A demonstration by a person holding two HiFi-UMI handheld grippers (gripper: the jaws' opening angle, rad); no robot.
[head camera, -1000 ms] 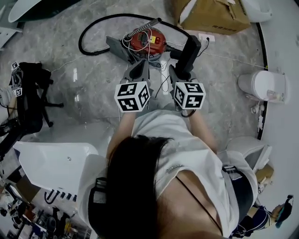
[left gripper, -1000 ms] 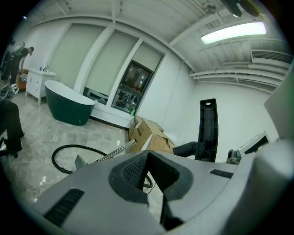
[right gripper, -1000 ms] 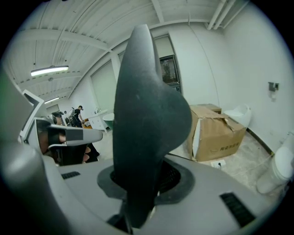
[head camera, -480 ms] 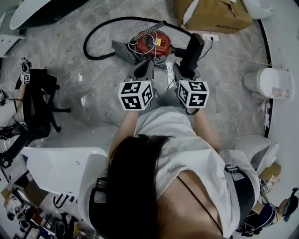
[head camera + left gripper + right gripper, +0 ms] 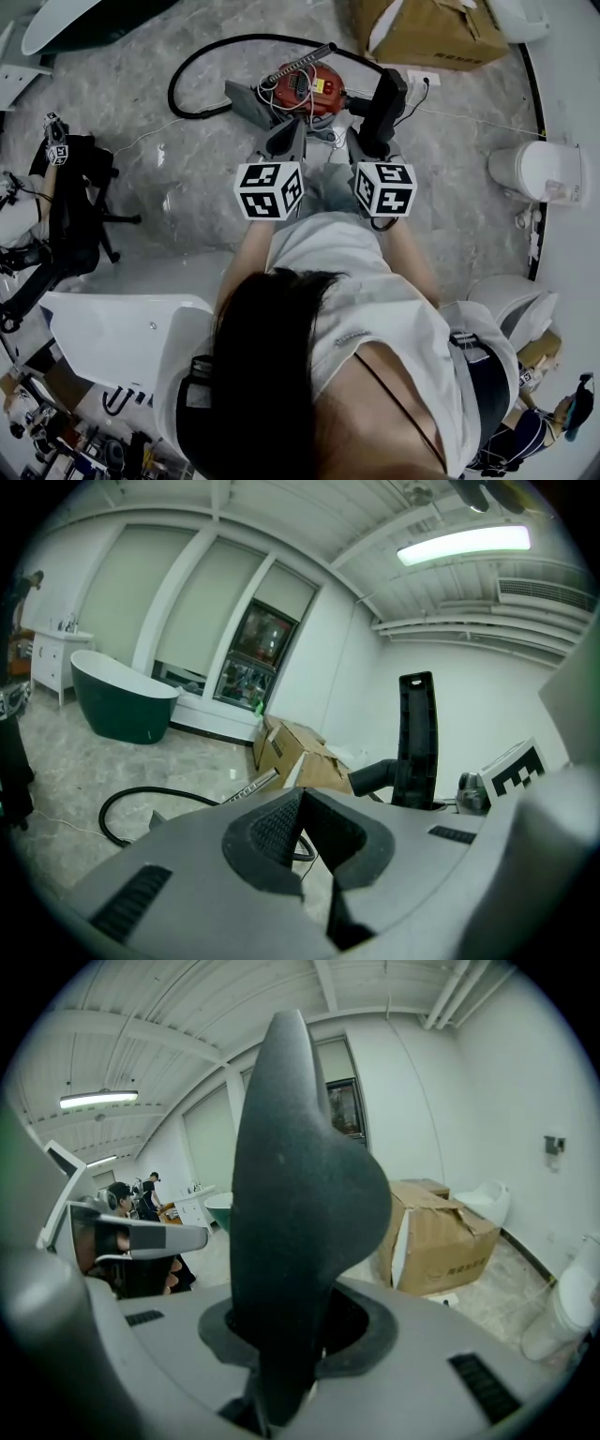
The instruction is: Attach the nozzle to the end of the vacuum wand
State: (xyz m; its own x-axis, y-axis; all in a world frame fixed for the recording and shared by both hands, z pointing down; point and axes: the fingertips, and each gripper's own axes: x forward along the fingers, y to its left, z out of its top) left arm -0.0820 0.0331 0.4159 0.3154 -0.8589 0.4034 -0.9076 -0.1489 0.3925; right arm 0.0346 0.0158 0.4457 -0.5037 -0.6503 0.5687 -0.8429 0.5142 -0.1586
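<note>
My right gripper (image 5: 372, 141) is shut on a black vacuum nozzle (image 5: 384, 101), which stands upright from its jaws and fills the middle of the right gripper view (image 5: 298, 1194). My left gripper (image 5: 285, 136) is shut with nothing in it; its pads meet in the left gripper view (image 5: 302, 808). From the left gripper the nozzle (image 5: 415, 738) shows upright at the right. The metal wand (image 5: 300, 61) lies across the red vacuum cleaner (image 5: 305, 82) on the floor just beyond both grippers. A black hose (image 5: 202, 66) loops to the left of the vacuum.
A cardboard box (image 5: 431, 33) sits beyond the vacuum at the upper right. A white toilet (image 5: 527, 171) stands at the right, a black chair (image 5: 70, 202) at the left. White cables trail over the marble floor (image 5: 187, 178). A green bathtub (image 5: 122, 703) is far off.
The head view has slid slightly. Both grippers and the nozzle keep their places relative to the vacuum.
</note>
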